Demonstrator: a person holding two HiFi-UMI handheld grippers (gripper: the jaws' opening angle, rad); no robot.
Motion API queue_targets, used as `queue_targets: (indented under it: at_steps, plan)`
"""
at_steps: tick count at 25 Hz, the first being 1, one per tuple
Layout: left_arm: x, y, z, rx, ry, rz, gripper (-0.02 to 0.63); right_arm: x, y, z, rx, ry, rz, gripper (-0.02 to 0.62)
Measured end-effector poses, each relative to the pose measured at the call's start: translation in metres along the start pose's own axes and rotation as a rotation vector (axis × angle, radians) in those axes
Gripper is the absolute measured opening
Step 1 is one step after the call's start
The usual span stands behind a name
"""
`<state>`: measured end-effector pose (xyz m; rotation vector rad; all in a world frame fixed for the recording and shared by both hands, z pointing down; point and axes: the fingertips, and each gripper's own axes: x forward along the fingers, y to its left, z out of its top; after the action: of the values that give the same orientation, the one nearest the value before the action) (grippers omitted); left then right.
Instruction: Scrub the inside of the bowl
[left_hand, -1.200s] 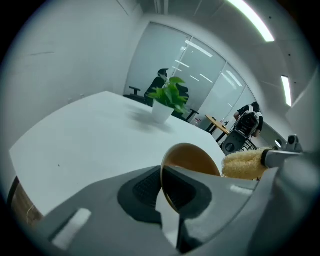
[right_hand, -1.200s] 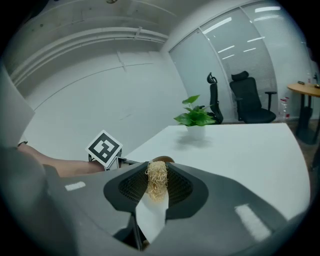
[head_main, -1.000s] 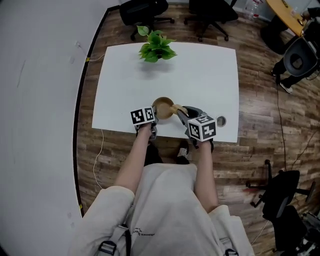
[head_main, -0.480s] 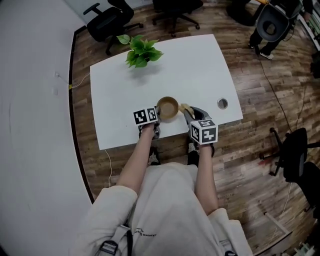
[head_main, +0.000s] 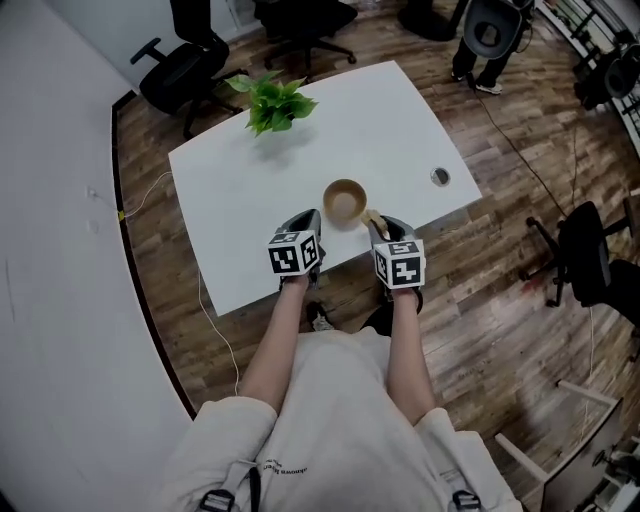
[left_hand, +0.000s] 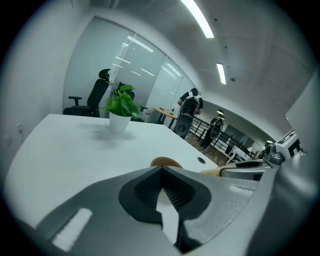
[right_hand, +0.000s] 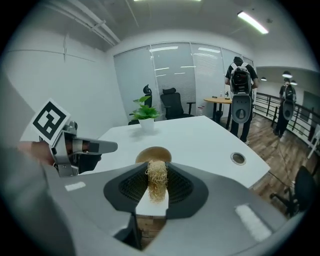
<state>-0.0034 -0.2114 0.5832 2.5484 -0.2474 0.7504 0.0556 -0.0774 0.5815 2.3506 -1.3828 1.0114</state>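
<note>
Right gripper (right_hand: 157, 169) was clenched on a tan fibrous scrubber pad (right_hand: 157, 186); the pad stood upright between the jaws, its top poking past the jaw tips; left gripper (left_hand: 161, 171) was clenched too, jaws meeting at the tip with nothing between them; a slit lower down showed only the white tabletop.

A round tan wooden-looking bowl (head_main: 345, 203) sat upright on the white rectangular table (head_main: 250, 190), near the table's front edge; it lay between and just ahead of both grippers; in the right gripper view the bowl (right_hand: 153, 154) showed right behind the pad's top; the pad was outside the bowl, just beside its near right rim in the head view; contact could not be told.

Left gripper's tip (head_main: 313, 222) was just beside the bowl's left rim; touching or not could not be told; both marker cubes sat at the table's front edge, one in each of the person's hands.

A green potted plant in a white pot (head_main: 270, 100) stood at the far left of the table, well apart from the bowl; a round metal cable grommet (head_main: 440, 177) sat near the right edge; black office chairs (head_main: 180, 70) stood on the wood floor beyond the table.
</note>
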Motion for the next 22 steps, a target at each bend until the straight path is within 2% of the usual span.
queue_targets:
  at_steps: [6, 11, 15, 22]
  plan:
    - [-0.026, -0.015, -0.029, 0.038, 0.048, -0.091, 0.003, -0.007, 0.044, -0.017, -0.074, 0.024, -0.001, 0.114]
    - [-0.030, -0.017, -0.043, 0.035, 0.074, -0.112, 0.003, -0.017, 0.042, -0.018, -0.095, 0.018, -0.027, 0.112]
    - [-0.029, -0.016, -0.042, 0.036, 0.073, -0.122, 0.003, -0.017, 0.036, -0.020, -0.069, 0.012, -0.029, 0.112]
    - [-0.024, -0.023, -0.036, 0.053, 0.056, -0.130, 0.003, -0.025, 0.024, -0.004, -0.092, -0.025, -0.031, 0.112]
